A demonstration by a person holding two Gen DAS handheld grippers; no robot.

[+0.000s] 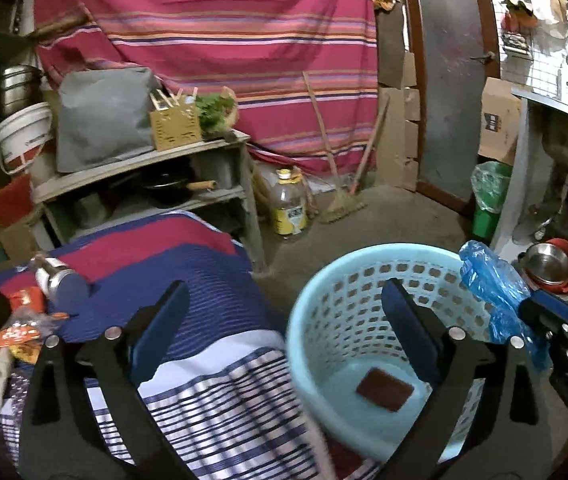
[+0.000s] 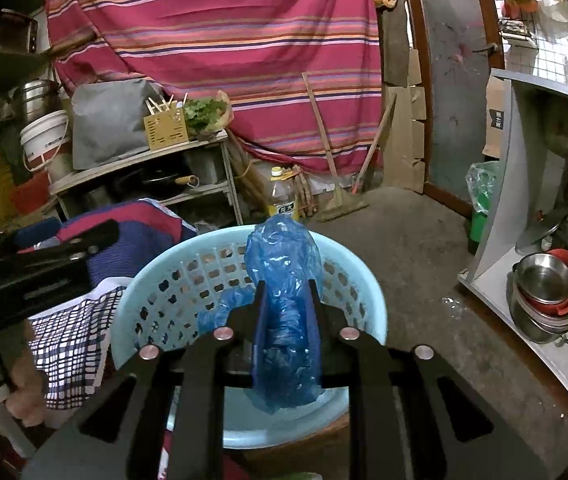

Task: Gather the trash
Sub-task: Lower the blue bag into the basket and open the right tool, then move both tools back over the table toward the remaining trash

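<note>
A light blue perforated basket [image 1: 364,280] stands on the floor beside the bed; a brown flat packet [image 1: 385,389] lies on its bottom. My right gripper [image 2: 287,286] is shut on a crumpled blue plastic bag [image 2: 284,308] and holds it over the basket [image 2: 164,292]. The bag also shows in the left wrist view [image 1: 492,280], at the basket's right rim. My left gripper [image 1: 286,292] is open and empty, above the bed edge and the basket's left rim. Orange wrappers [image 1: 16,332] lie on the striped bedcloth [image 1: 188,280] at the left.
A steel flask [image 1: 58,280] lies on the bedcloth. A shelf unit [image 1: 144,184] with a pan stands behind. An oil bottle [image 1: 289,204] and a broom [image 1: 340,200] are on the concrete floor. A green bin [image 1: 488,200] and stacked steel bowls [image 2: 544,296] are at the right.
</note>
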